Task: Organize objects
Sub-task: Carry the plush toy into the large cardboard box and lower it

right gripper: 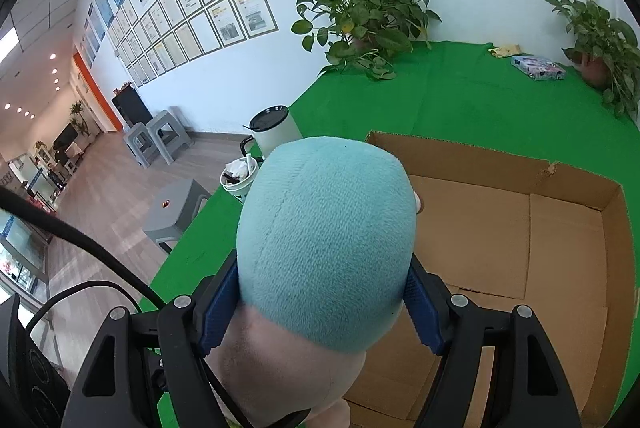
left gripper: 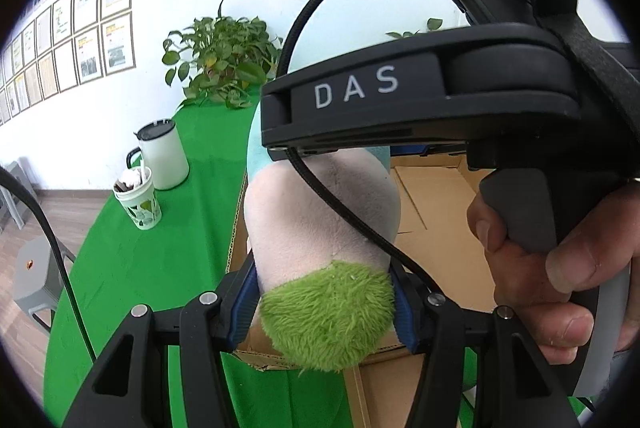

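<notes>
Held between both tools above the table (right gripper: 460,100): a plush toy (left gripper: 320,224) with a teal end, a pale pink middle and a shaggy green end. Left hand-held gripper (left gripper: 326,308) clamped on the green end, blue pads pressing into the fur from either side. Right hand-held gripper (right gripper: 322,308) clamped on the teal end (right gripper: 326,240), blue pads squeezing it at the seam with the pink part. In the left wrist view, the right tool's black body marked "DAS" (left gripper: 420,92) at 1 o'clock of the toy, with a person's hand (left gripper: 556,268) wrapped round its grey handle at 3 o'clock, and a black cable (left gripper: 332,196) draped across the pink fabric. Toy hanging over the near left edge of an open cardboard box (right gripper: 540,228), which lies on the green cloth at 3 o'clock of the toy in the right wrist view. At 11 o'clock of the toy there, a white jug with a black lid (right gripper: 276,130) and, just beside it, a small patterned cup (right gripper: 240,180) stuffed with crumpled paper. Farther back, a potted plant (right gripper: 364,24) at 12 o'clock, a second one (right gripper: 600,40) at 2 o'clock, and a flat patterned packet (right gripper: 538,67) between them. Grey stools (right gripper: 176,216) on the wooden floor at 9 o'clock.
</notes>
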`<state>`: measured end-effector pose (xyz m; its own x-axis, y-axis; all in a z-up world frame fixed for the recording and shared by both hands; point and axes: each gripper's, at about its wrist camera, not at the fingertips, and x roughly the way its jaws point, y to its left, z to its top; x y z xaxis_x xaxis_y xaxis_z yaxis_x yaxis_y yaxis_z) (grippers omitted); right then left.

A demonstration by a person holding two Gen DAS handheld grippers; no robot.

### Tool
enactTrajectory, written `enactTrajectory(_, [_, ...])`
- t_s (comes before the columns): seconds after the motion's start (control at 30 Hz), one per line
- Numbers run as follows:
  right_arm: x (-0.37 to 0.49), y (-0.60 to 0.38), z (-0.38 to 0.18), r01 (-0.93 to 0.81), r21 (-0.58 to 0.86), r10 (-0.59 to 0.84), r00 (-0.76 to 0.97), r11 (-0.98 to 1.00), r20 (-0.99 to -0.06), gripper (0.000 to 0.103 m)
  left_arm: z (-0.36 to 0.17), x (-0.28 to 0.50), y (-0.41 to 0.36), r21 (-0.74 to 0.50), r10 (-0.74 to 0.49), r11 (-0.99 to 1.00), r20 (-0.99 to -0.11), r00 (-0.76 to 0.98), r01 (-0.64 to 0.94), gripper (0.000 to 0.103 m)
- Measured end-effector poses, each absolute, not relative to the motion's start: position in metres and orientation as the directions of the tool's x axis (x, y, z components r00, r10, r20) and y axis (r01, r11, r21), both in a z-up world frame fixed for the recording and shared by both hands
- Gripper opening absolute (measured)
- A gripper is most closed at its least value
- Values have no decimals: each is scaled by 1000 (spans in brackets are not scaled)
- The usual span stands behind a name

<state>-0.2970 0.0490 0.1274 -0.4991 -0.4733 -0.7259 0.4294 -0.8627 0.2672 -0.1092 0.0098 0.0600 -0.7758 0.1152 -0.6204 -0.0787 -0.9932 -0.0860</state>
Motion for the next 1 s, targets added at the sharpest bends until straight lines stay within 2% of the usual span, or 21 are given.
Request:
enactTrajectory(0.27, [-332,33,77,436,296,-491,-453,-850,-744,71,38,-167,-22,-79,88,-996,-663,-744,-48,56])
enactTrajectory(0.77, [-393,11,-22,401,343,-486,-343,-850,-804,71,-27,-218,-51,-97,93,-995,-766,-636,-29,57])
enactTrajectory(1.0, [-393,10,-46,394,359,-497,-339,-846,-799,71,-26,-212,-54,-67,66,-997,-759,-648,-23,59])
